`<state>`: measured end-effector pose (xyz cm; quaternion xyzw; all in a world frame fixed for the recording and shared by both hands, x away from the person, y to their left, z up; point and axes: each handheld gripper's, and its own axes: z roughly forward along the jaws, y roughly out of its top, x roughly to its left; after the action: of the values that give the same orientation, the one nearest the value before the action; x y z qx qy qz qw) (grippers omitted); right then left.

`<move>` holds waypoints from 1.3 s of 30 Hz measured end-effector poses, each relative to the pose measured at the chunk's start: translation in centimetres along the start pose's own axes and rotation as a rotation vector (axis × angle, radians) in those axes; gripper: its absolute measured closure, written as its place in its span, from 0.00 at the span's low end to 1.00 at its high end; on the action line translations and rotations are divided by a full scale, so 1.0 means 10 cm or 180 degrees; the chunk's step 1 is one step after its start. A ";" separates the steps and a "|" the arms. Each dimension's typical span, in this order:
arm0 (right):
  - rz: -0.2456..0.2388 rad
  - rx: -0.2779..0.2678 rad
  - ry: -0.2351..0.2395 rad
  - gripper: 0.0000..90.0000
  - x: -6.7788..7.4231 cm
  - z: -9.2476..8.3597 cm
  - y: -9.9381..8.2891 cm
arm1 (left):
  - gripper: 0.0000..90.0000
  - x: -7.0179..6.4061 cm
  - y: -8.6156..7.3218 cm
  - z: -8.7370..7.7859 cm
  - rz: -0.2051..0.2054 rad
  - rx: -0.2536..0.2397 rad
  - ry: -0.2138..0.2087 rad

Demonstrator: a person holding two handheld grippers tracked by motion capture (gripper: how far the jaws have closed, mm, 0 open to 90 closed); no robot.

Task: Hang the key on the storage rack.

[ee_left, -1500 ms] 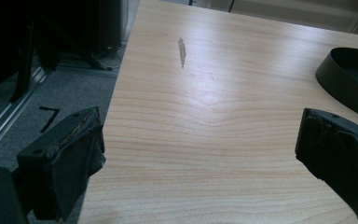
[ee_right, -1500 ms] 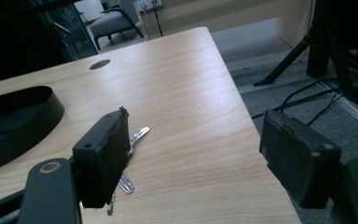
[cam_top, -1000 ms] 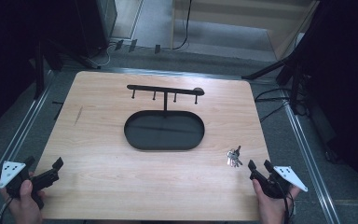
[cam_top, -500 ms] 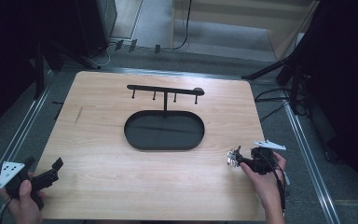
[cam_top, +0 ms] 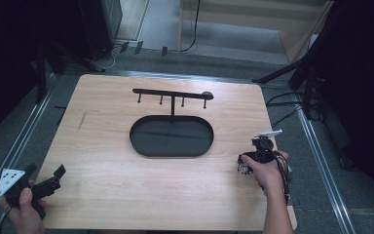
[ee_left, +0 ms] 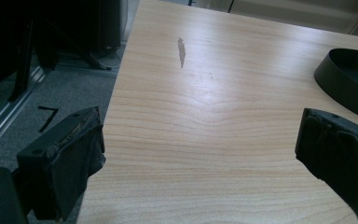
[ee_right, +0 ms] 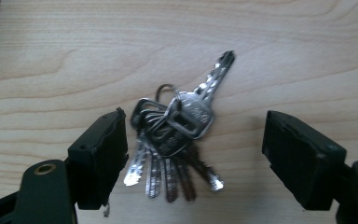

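A bunch of several silver keys (ee_right: 177, 135) on a ring lies flat on the wooden table (cam_top: 102, 161), near its right edge (cam_top: 244, 169). My right gripper (ee_right: 196, 158) points down over the bunch, open, one jaw on each side and neither touching it. In the high view the right gripper (cam_top: 253, 158) hangs just above the keys. A black key stand rises from an oval base (cam_top: 171, 135) at the table's middle, and its hook bar (cam_top: 173, 94) carries several bare hooks. My left gripper (cam_top: 46, 174) rests open at the front left corner, holding nothing (ee_left: 200, 154).
The table's left edge and grey floor (ee_left: 51, 93) lie just beside my left gripper. A dark scuff (ee_left: 181, 50) marks the wood ahead of it. Metal rails (cam_top: 321, 165) run along both sides of the table. Cables (cam_top: 282, 105) lie on the floor at right.
My right gripper has moved from the front right corner forward and left, and has tipped down over the keys. The left gripper has not moved.
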<state>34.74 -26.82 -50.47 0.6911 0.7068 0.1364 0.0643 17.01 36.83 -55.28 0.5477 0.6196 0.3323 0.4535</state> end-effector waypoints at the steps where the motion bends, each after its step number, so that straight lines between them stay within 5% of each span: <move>1: -0.0012 0.0140 -0.0015 0.25 0.07 0.02 0.02 | 0.02 0.01 0.00 0.00 -0.0001 0.0006 -0.0003; 8: -0.0161 0.0337 -0.0322 0.33 0.22 0.09 0.03 | 0.02 0.01 0.00 0.00 -0.0001 0.0012 -0.0005; 14: -0.0192 0.0337 -0.0329 0.43 0.20 0.07 0.02 | 0.02 0.01 0.00 0.00 0.0000 0.0015 -0.0003; 17: -0.0255 0.0319 -0.0315 0.71 0.17 0.03 -0.01 | 0.02 0.00 0.00 0.00 -0.0014 0.0006 -0.0001; 18: -0.0255 0.0319 -0.0315 0.71 0.17 0.03 -0.01 | 0.02 0.00 0.00 0.00 -0.0014 0.0006 -0.0001; 21: -0.0371 0.0349 -0.0289 0.91 0.14 0.00 -0.04 | 0.02 0.01 0.00 0.00 -0.0002 0.0014 -0.0001; 26: -0.0627 0.0355 -0.0331 0.99 0.10 -0.07 -0.01 | 0.02 0.01 0.00 0.00 -0.0013 0.0011 0.0000; 29: -0.0641 0.0304 -0.0307 0.99 0.10 -0.18 0.04 | 0.02 0.00 0.00 0.00 -0.0012 0.0016 0.0006; 31: -0.0807 0.0288 -0.0305 1.00 0.16 -0.37 0.15 | 0.02 0.00 0.00 0.00 -0.0001 0.0022 0.0010; 39: -0.0967 0.0119 -0.0154 1.00 0.40 -0.70 0.35 | 0.02 0.00 0.00 0.00 -0.0004 0.0023 0.0004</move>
<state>36.00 -23.51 -42.39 0.5804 0.8039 0.0952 0.0883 17.06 36.88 -55.27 0.5488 0.6214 0.3301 0.4513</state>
